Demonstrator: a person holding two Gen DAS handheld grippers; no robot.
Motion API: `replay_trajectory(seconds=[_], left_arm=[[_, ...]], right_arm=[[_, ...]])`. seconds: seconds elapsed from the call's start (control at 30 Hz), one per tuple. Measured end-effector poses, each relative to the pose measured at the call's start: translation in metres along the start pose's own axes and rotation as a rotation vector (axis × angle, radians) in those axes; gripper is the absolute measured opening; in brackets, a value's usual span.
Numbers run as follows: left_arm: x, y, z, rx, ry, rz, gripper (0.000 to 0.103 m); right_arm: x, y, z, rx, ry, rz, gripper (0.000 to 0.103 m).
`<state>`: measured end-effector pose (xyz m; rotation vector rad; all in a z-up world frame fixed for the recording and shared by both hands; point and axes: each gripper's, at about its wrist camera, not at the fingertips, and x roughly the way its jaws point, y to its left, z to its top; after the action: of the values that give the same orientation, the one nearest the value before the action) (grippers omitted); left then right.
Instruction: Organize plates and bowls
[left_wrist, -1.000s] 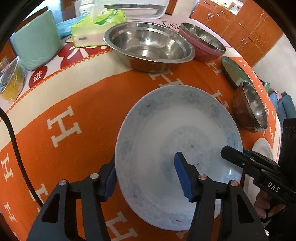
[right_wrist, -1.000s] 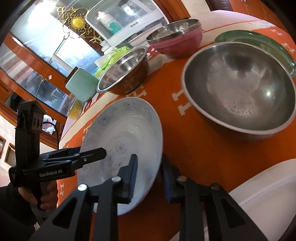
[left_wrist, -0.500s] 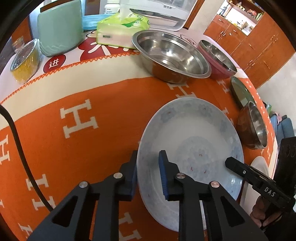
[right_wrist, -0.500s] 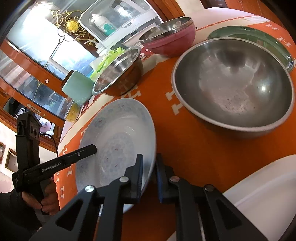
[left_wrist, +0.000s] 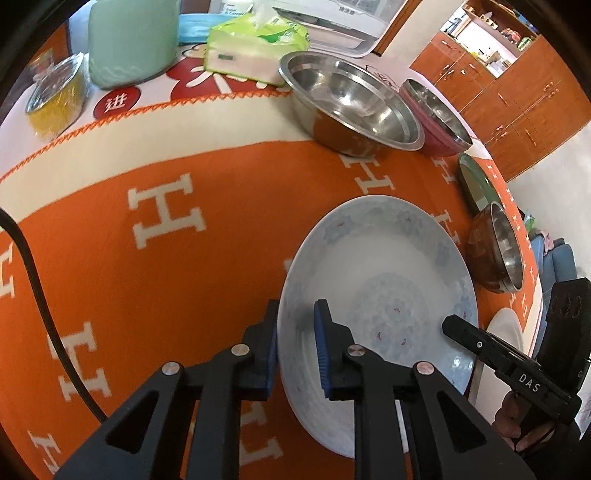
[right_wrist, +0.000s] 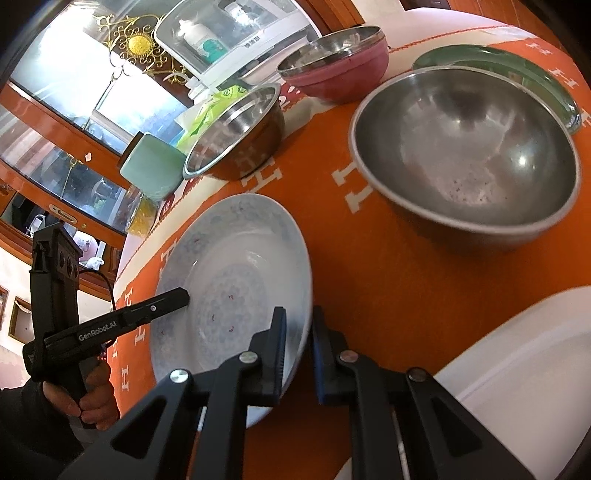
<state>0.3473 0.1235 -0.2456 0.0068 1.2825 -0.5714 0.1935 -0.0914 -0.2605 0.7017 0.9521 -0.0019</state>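
Both grippers, left gripper (left_wrist: 295, 347) newly clamped and right gripper (right_wrist: 299, 343) already pinched, now grip opposite rims of the patterned plate (left_wrist: 384, 280), ready for lifting.

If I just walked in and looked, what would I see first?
Probably the big white-and-blue plate lying on the bright orange tablecloth, with the left gripper and the right gripper each pinching its rim from opposite sides. Next, the shiny steel bowl just beyond the plate on the right-hand side.
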Motion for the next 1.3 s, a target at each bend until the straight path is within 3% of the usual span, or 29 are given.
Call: replay_trajectory(seconds=[0.37, 0.6, 1.0, 1.3], left_arm=[[-0.026, 0.023, -0.037, -0.036, 0.048, 0.034, 0.016], [-0.056, 0.028, -0.057, -0.065, 0.034, 0.034, 0.016], [-0.101, 0.002, -0.081, -0.088, -0.047, 0.004, 0.018], [-0.131, -0.042, -0.094, -0.019, -0.130, -0.027, 0.018]], right_arm=[[0.004, 0.025, -0.026, -0.013, 0.099, 0.026, 0.013], [-0.007, 0.040, -0.041, -0.062, 0.122, 0.043, 0.013], [-0.055, 0.047, -0.051, -0.135, 0.052, 0.064, 0.013], [-0.105, 0.038, -0.063, -0.150, -0.047, 0.071, 0.013]])
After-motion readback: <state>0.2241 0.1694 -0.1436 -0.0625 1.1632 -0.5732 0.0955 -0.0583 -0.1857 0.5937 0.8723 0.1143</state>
